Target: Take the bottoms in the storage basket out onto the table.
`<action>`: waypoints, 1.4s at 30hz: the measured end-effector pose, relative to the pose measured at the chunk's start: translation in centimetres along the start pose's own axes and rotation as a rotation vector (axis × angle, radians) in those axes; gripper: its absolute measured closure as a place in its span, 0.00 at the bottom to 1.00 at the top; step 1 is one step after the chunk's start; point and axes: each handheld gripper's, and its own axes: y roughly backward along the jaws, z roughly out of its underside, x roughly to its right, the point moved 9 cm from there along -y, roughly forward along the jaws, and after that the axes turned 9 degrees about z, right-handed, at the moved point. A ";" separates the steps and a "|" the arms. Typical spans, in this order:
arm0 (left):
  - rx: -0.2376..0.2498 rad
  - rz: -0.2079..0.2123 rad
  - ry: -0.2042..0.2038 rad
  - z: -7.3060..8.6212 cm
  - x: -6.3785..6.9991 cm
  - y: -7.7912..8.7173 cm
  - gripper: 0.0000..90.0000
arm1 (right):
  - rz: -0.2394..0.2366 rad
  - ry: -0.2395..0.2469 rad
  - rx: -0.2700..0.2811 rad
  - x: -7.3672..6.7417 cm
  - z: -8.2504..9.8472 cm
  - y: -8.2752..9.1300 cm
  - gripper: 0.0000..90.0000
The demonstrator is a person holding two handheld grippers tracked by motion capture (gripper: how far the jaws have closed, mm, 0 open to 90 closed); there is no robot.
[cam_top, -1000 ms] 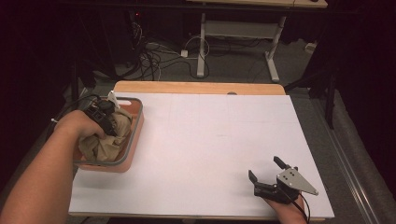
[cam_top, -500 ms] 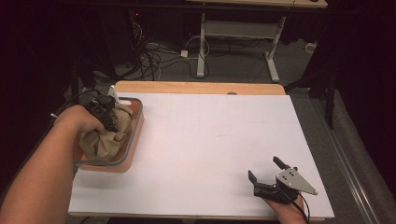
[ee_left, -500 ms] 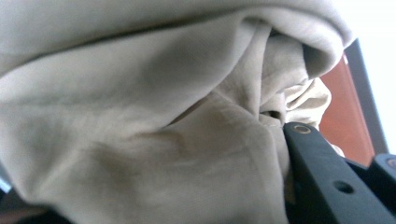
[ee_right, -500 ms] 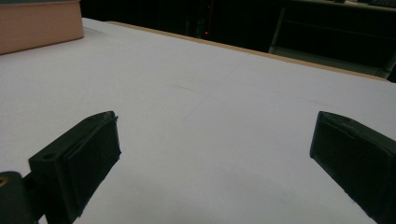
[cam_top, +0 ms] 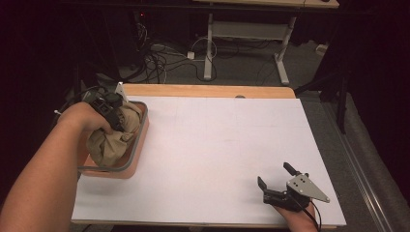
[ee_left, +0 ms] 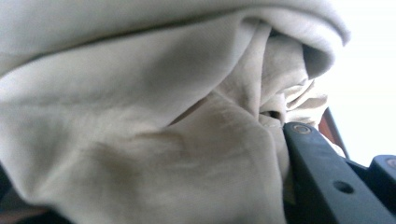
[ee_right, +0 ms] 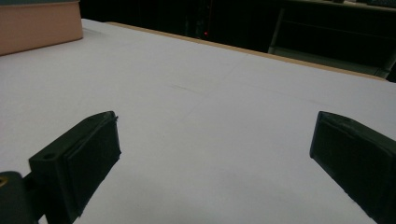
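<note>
A crumpled beige cloth (cam_top: 112,141) fills an orange tray with a grey rim (cam_top: 133,153) at the table's left edge. My left gripper (cam_top: 110,110) reaches down into the tray from the far side and is shut on the top of the cloth. In the left gripper view the cloth (ee_left: 163,140) bunches in folds right up against one black jaw at the lower right. My right gripper (cam_top: 273,175) rests on the white table near the front right, open with nothing between its fingers (ee_right: 84,154).
The white tabletop (cam_top: 222,145) stretches bare between the tray and my right gripper. A wooden strip (cam_top: 208,91) runs along the far edge. Beyond it are cables and a desk frame on the dark floor.
My left hand has risen and shifted slightly toward the far side with the cloth, pulling its top up in the tray. The right gripper has not moved.
</note>
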 end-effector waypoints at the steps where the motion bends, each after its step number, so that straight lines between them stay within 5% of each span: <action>1: -0.001 0.001 -0.001 -0.1 0.1 0.1 0.68 | -0.001 0.000 0.002 0.0 0.0 0.0 0.03; 21: 0.007 -0.016 -0.038 -1.4 3.2 3.4 0.68 | 0.001 0.000 0.004 0.0 0.0 0.0 0.03; 42: 0.002 -0.012 -0.116 -4.6 7.7 3.6 0.68 | 0.004 -0.002 0.006 0.1 -0.1 0.1 0.03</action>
